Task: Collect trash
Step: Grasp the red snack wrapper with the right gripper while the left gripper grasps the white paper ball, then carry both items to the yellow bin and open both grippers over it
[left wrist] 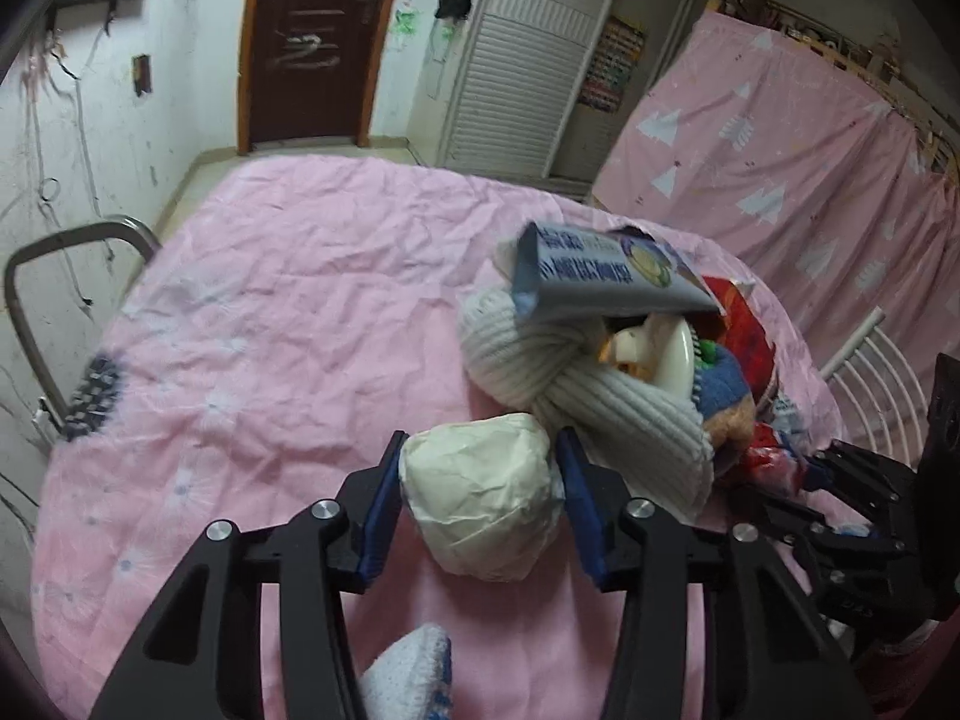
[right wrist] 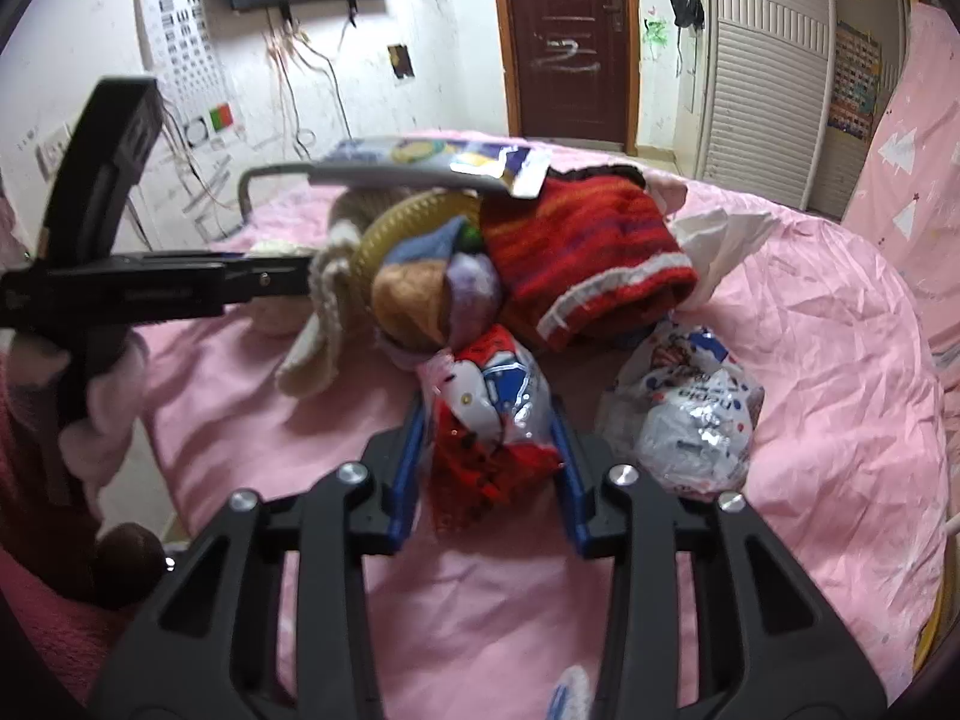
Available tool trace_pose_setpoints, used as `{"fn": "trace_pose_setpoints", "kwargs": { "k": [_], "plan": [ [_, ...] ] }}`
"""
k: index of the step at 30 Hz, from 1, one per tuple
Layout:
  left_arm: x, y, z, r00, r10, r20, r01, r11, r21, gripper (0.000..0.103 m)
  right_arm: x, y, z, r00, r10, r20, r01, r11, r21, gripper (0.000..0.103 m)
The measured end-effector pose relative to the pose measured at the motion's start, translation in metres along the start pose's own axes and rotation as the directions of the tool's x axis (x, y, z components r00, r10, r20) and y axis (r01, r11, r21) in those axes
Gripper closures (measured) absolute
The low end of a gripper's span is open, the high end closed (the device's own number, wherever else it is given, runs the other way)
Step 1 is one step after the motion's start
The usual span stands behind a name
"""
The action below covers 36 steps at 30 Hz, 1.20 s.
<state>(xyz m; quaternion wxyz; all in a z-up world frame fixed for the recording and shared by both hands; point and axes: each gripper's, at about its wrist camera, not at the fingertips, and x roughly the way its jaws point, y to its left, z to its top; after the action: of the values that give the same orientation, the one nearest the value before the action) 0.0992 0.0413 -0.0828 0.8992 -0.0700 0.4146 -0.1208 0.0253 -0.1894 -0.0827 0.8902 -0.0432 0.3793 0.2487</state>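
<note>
Pink bedsheet (left wrist: 270, 276): left gripper (left wrist: 477, 468) pads pressed on crumpled white paper ball (left wrist: 480, 504); right gripper (right wrist: 489, 420) clamped on crinkled red-white snack wrapper (right wrist: 489, 414), both beside clothes pile (right wrist: 576, 258).

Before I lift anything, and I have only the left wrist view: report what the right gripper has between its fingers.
Observer: The right gripper has a crumpled red-and-white snack wrapper, with the blue pads against both its sides.
Operator: List any other trash near it.
Observer: A crumpled white printed plastic bag lies just right of the wrapper on the pink sheet, untouched.
Operator: Check behind the pile too.
Observer: A thin white plastic bag sticks out from behind the red striped knit.
</note>
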Motion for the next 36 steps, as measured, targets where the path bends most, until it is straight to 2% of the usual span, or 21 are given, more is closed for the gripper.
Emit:
{"fn": "trace_pose_setpoints", "kwargs": {
  "k": [8, 12, 15, 21, 25, 30, 36],
  "plan": [
    [-0.037, -0.001, 0.005, 0.996, 0.063, 0.065, -0.062, 0.998, -0.012, 0.064, -0.03, -0.007, 0.005, 0.988, 0.11, 0.105, -0.116, 0.992, 0.056, 0.067],
    [-0.056, -0.007, 0.008, 0.994, 0.056, 0.091, -0.057, 0.998, 0.01, 0.064, -0.045, -0.014, 0.009, 0.983, 0.105, 0.151, -0.117, 0.99, 0.074, 0.067],
    [-0.065, -0.031, 0.013, 0.993, 0.019, 0.117, -0.025, 0.998, 0.054, 0.064, -0.06, -0.027, 0.007, 0.979, 0.076, 0.189, -0.096, 0.991, 0.097, 0.067],
    [-0.064, -0.093, 0.025, 0.989, -0.086, 0.122, 0.066, 0.985, 0.158, 0.064, -0.093, -0.074, -0.004, 0.971, -0.039, 0.237, -0.004, 0.984, 0.179, 0.067],
    [-0.051, -0.145, 0.035, 0.982, -0.166, 0.093, 0.141, 0.963, 0.229, 0.064, -0.12, -0.112, -0.022, 0.957, -0.15, 0.247, 0.085, 0.963, 0.255, 0.067],
    [-0.029, -0.217, 0.039, 0.969, -0.242, 0.04, 0.218, 0.924, 0.315, 0.064, -0.153, -0.162, -0.05, 0.929, -0.3, 0.219, 0.213, 0.913, 0.347, 0.067],
    [-0.004, -0.302, 0.035, 0.949, -0.312, -0.038, 0.302, 0.869, 0.392, 0.064, -0.168, -0.215, -0.084, 0.899, -0.412, 0.151, 0.315, 0.845, 0.432, 0.065]
  ]
}}
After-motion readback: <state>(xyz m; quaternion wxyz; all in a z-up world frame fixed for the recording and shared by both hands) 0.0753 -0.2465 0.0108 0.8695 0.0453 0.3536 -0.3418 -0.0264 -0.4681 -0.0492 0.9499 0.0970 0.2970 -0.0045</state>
